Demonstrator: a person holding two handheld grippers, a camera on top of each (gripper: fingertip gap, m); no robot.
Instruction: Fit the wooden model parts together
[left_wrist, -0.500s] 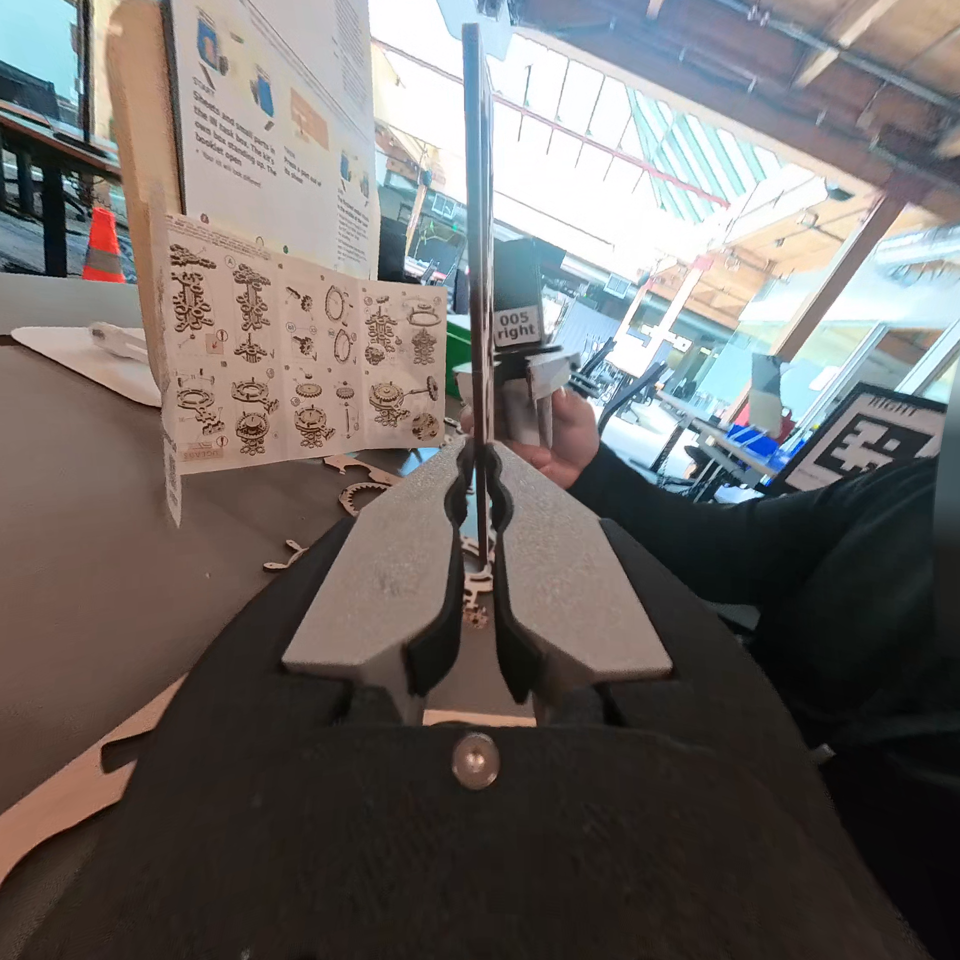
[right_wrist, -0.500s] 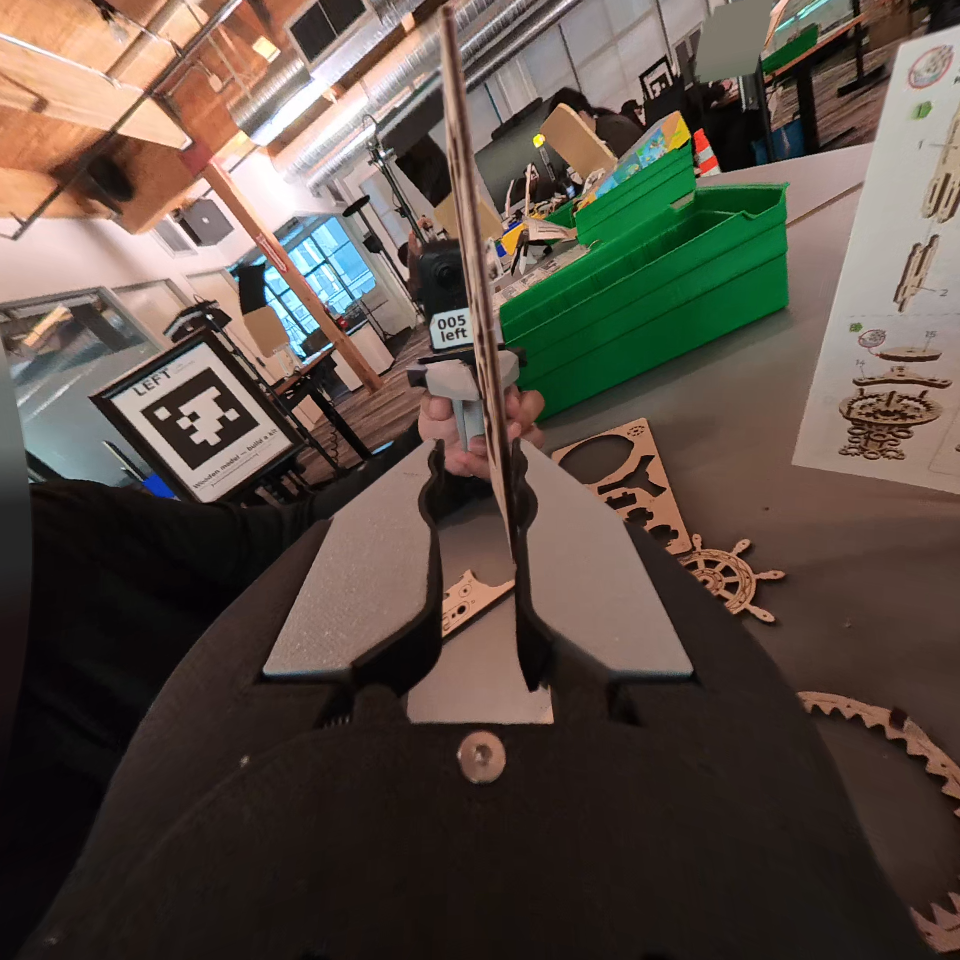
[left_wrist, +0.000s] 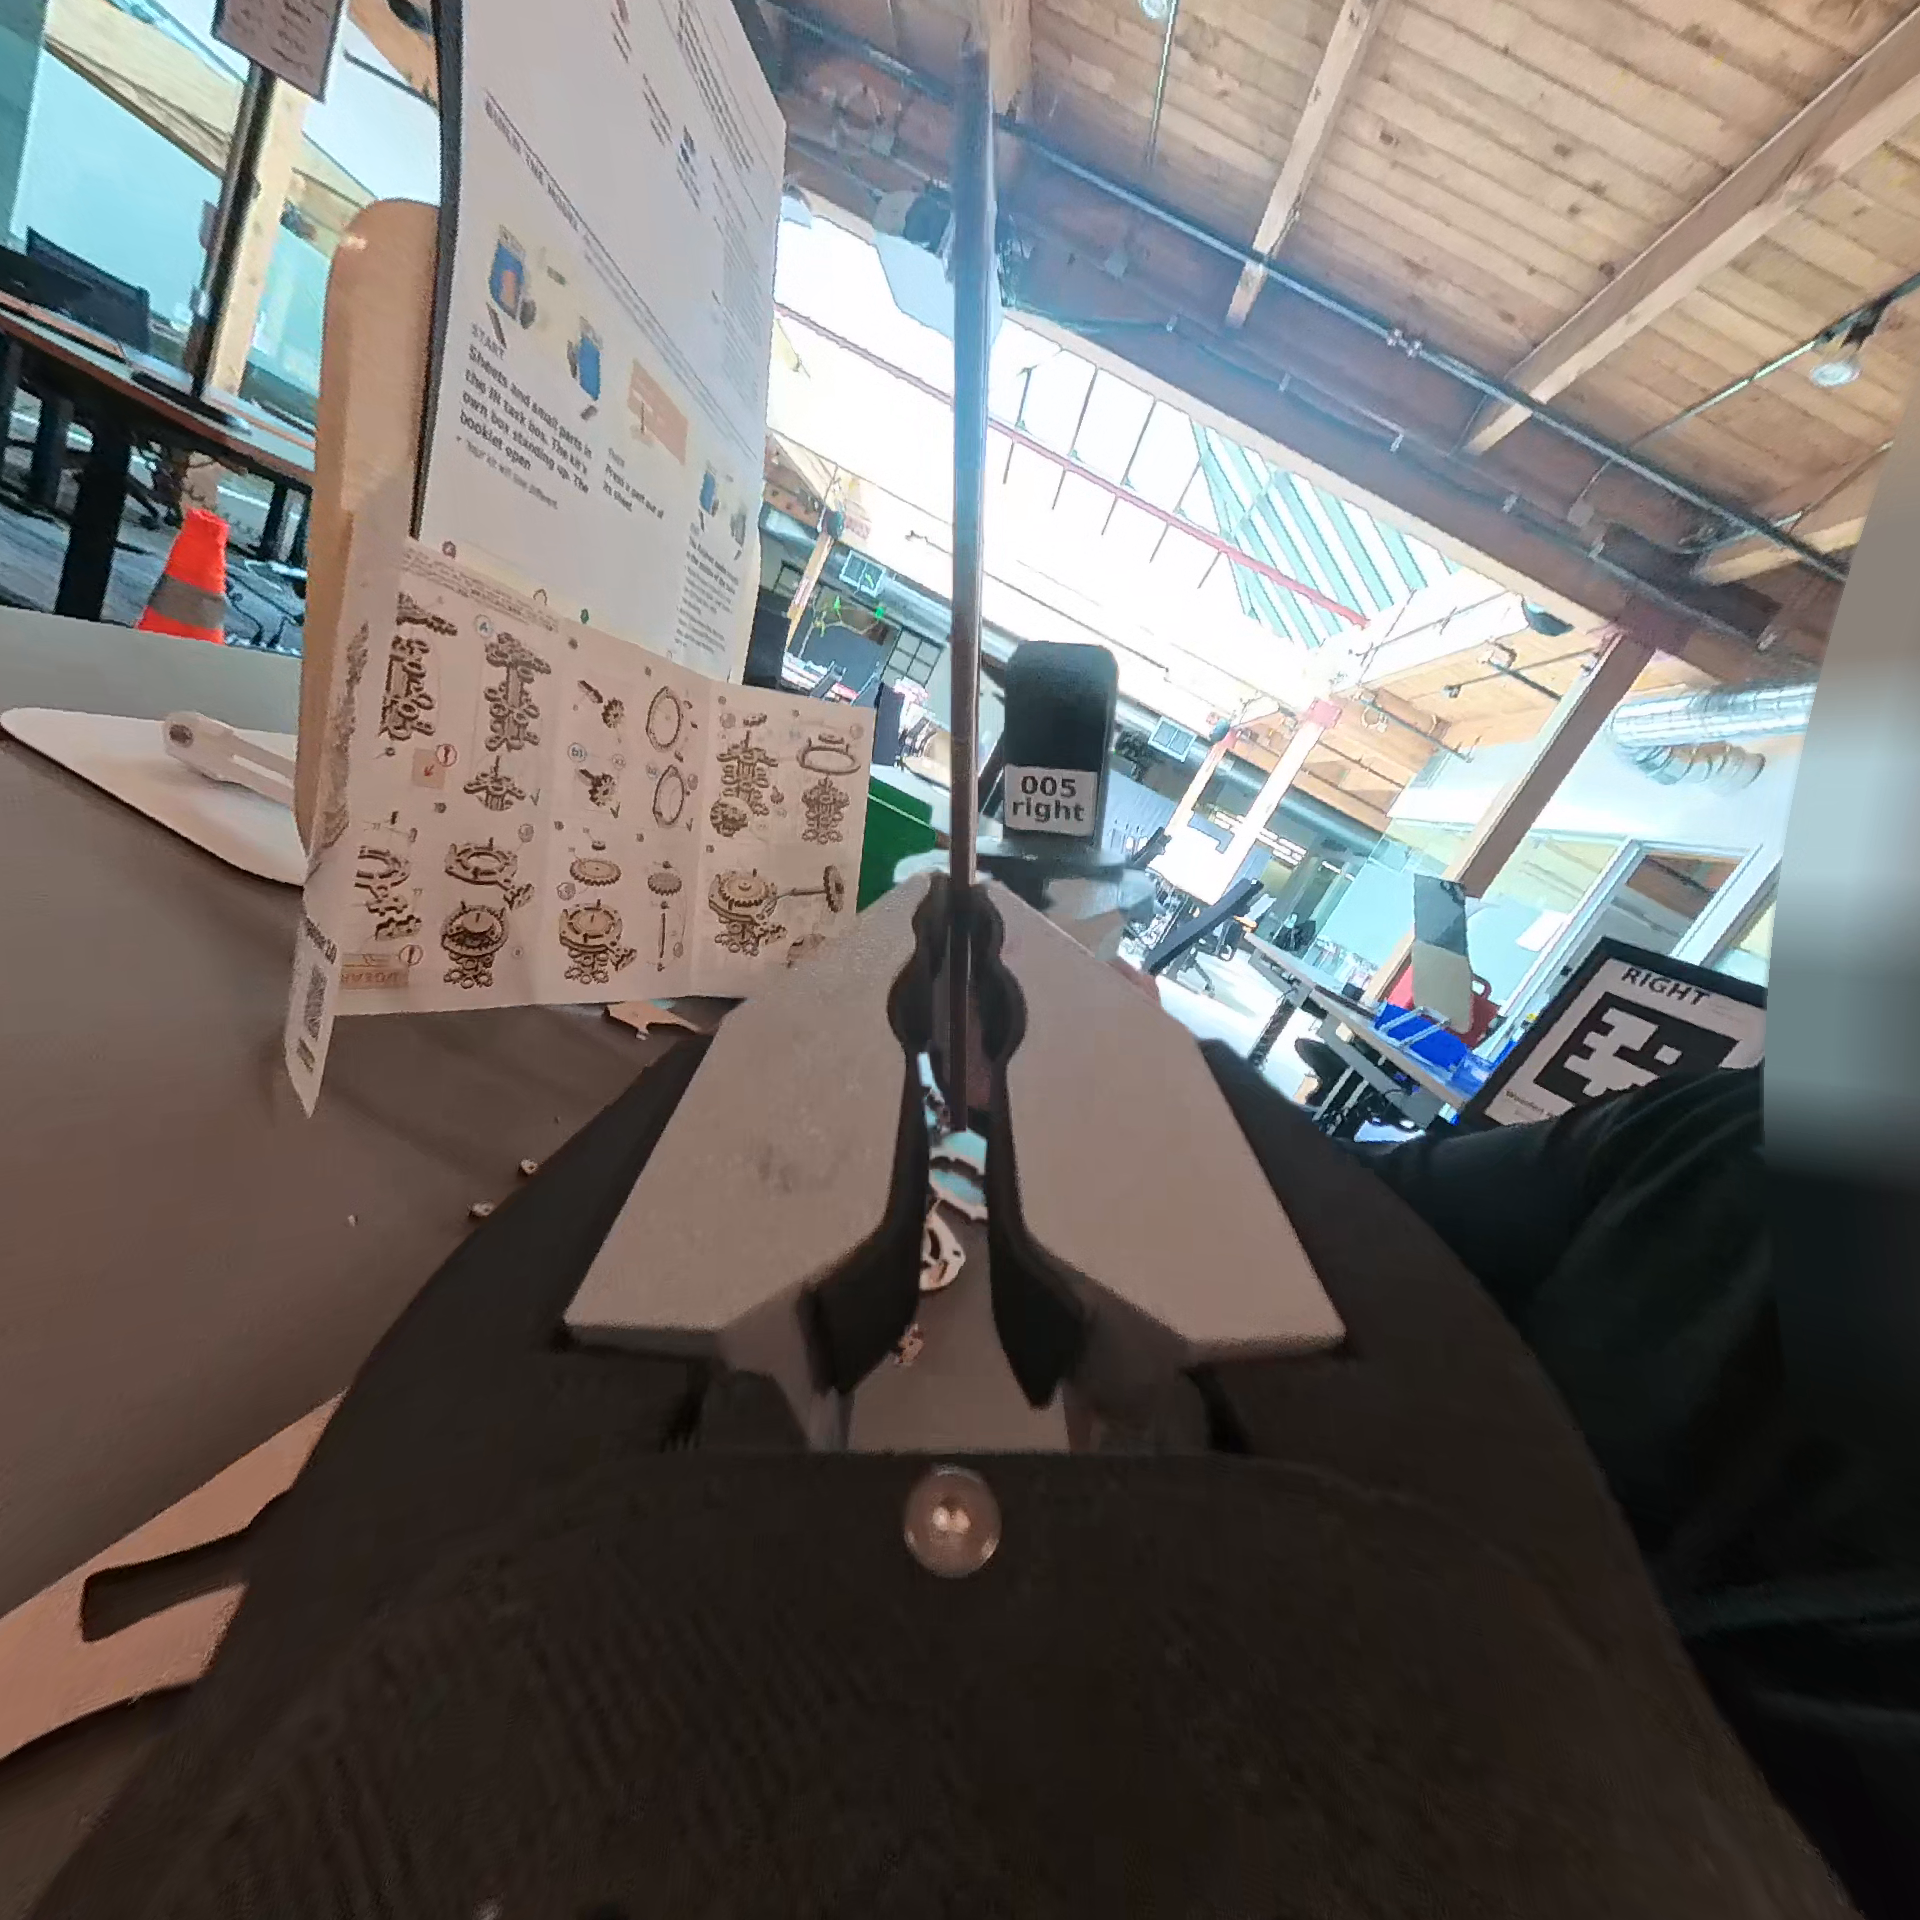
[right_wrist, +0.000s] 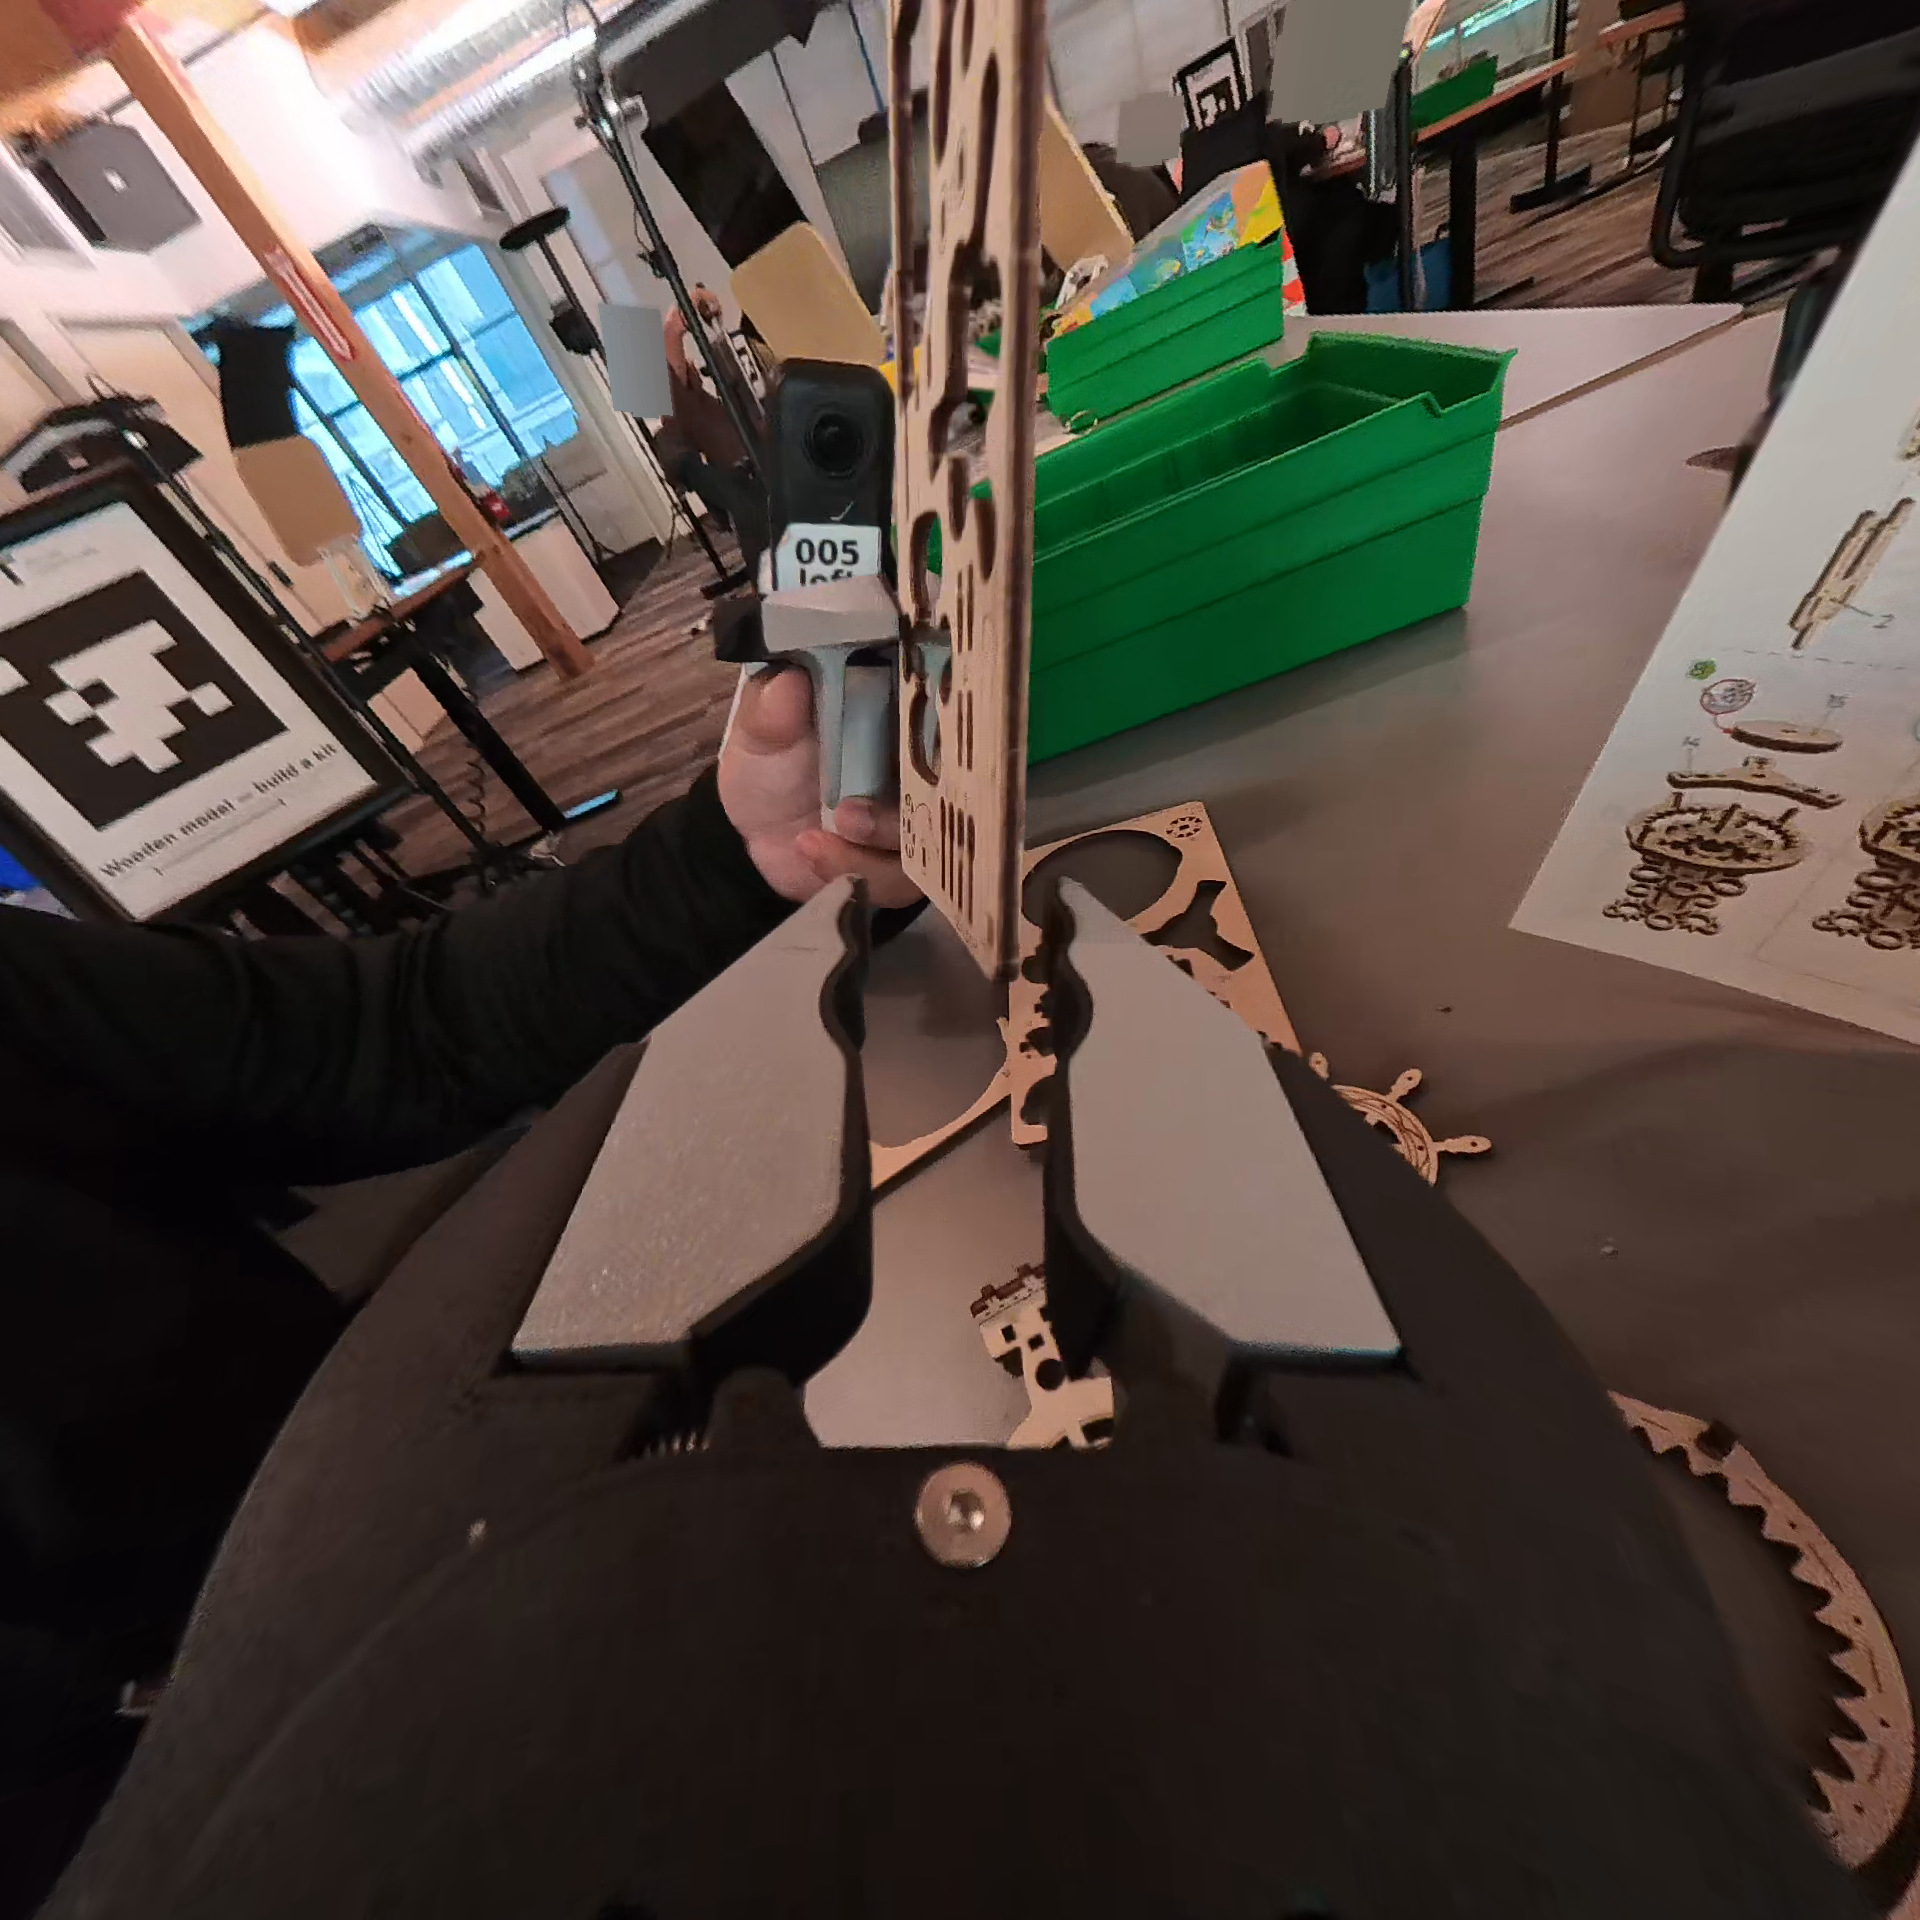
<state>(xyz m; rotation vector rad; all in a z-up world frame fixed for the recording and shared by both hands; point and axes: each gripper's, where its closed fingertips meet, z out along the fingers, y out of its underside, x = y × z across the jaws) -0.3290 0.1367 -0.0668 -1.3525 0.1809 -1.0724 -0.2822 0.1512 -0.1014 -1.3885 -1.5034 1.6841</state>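
Left gripper (left_wrist: 958, 914) pinches a wooden sheet (left_wrist: 968, 520) upright above the table (right_wrist: 1558, 1091).
Right gripper (right_wrist: 956, 925) faces it with fingers spread, the sheet's edge between them (contact unclear); a hand (right_wrist: 790, 790) in a dark sleeve holds the left gripper behind the sheet.

two wrist views low over the table (right_wrist: 1558, 1091), facing each other, both sharing the upright wooden sheet (left_wrist: 971, 520)
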